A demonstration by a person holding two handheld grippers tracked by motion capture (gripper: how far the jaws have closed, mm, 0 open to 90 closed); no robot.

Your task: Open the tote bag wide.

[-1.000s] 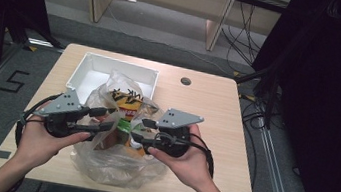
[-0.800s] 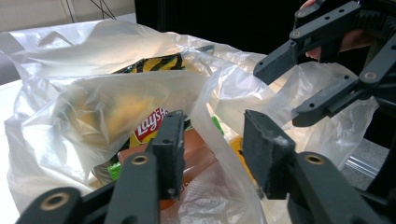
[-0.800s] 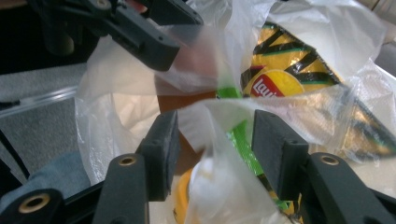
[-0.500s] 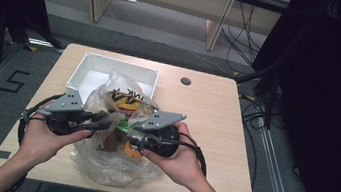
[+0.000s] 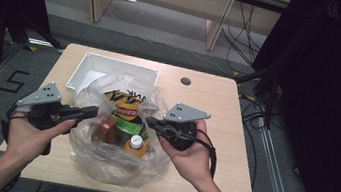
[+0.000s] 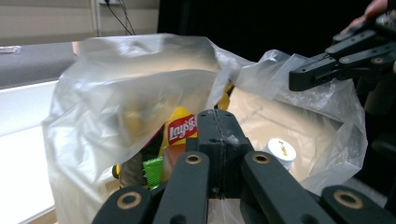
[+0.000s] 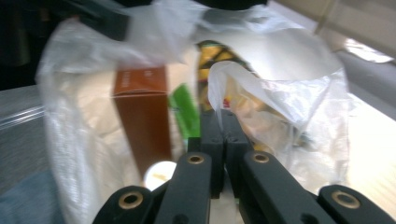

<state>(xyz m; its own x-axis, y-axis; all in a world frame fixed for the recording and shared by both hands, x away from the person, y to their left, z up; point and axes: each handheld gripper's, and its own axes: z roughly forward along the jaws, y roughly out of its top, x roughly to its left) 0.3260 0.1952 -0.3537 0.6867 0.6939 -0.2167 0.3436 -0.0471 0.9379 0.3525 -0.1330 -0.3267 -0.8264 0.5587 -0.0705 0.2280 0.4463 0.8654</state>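
Observation:
A clear plastic bag (image 5: 113,164) lies on the wooden table (image 5: 207,106), its mouth held wide. Inside are a yellow chips packet (image 5: 125,100), a brown box (image 5: 105,128), a green item and a white-capped bottle (image 5: 136,144). My left gripper (image 5: 93,111) has just been closing and is shut on the bag's left rim (image 6: 140,70); the film rises from its tips (image 6: 217,114). My right gripper (image 5: 149,121) has just been closing too and is shut on the right rim, with film pinched at its tips (image 7: 219,114). The brown box (image 7: 142,116) stands just beyond them.
A white tray (image 5: 91,67) stands behind the bag at the table's back left. A round cable hole (image 5: 185,81) sits in the back middle. Bare tabletop lies to the right. Desk legs and cables are on the floor beyond.
Both grippers' jaws have closed on the bag's rim. The hands have moved apart, the left one more, and the bag's mouth is stretched wider.

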